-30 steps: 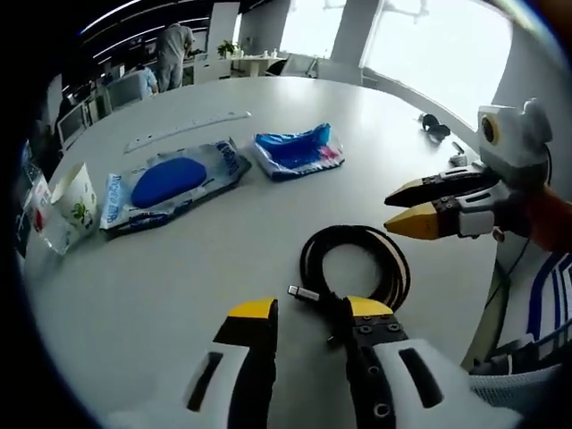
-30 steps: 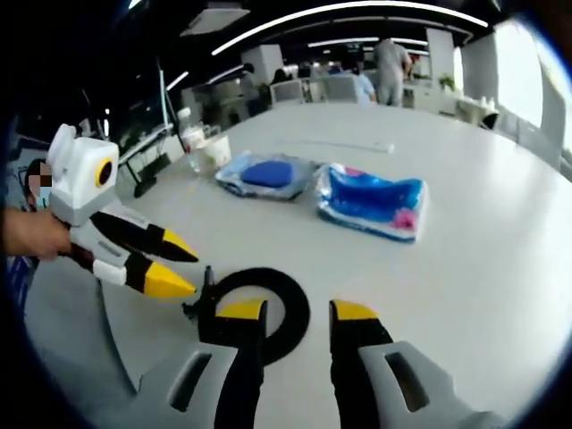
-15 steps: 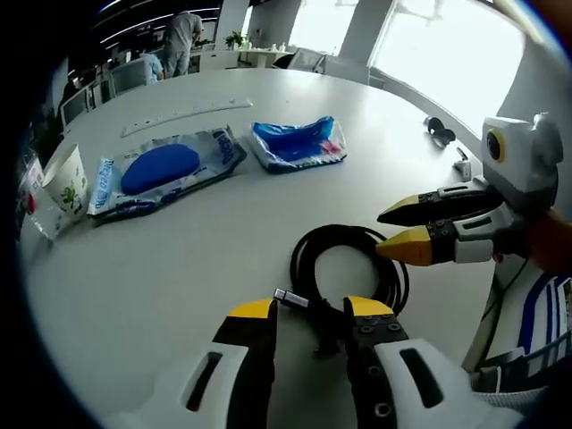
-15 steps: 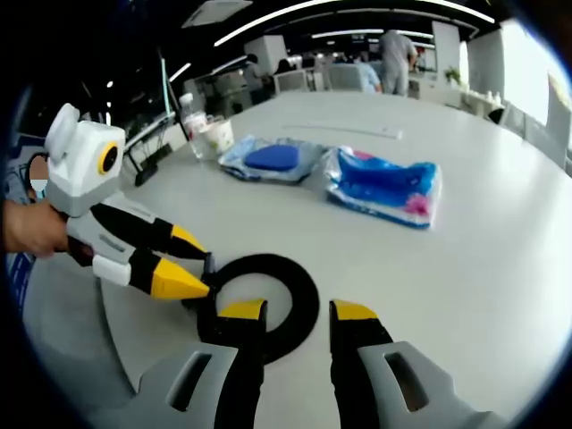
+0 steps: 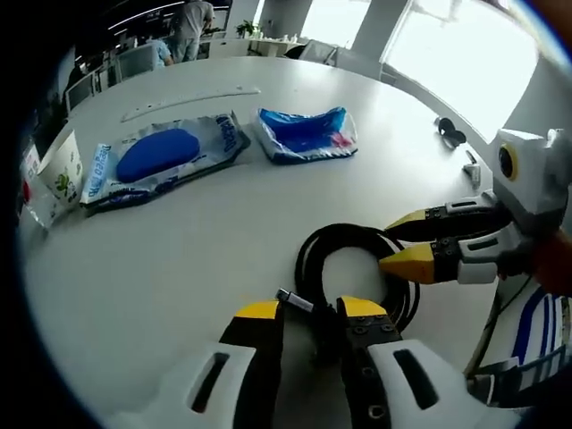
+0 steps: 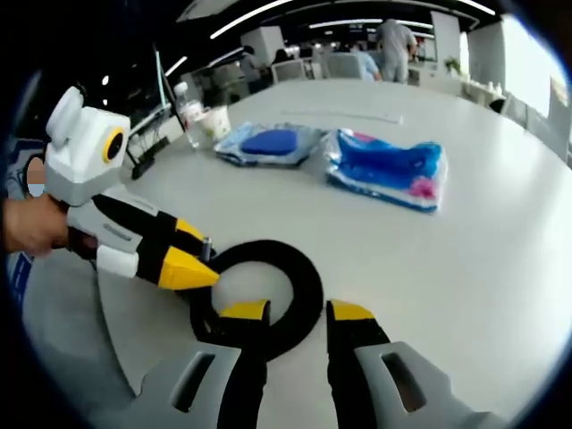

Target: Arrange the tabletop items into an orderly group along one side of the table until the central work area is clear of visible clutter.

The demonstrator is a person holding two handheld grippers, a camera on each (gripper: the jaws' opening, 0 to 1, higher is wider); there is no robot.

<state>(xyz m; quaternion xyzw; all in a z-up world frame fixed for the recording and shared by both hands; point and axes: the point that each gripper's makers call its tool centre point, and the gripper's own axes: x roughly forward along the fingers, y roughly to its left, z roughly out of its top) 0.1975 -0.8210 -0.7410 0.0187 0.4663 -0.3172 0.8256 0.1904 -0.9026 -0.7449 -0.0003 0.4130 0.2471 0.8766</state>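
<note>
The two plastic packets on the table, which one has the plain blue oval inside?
The clear packet with the blue oval, lying closer to the cup. The other packet is crumpled bright blue with pink printing, on the window side.

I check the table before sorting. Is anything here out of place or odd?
The coiled black cable lies alone in the middle of the white table, apart from the blue packages and cup farther off. One plug end sticks out of the coil. Nothing looks spilled or damaged.

White table [image 5: 179, 259] bears cable coil [image 5: 353, 268], 2 packets [image 5: 161, 161].
</note>
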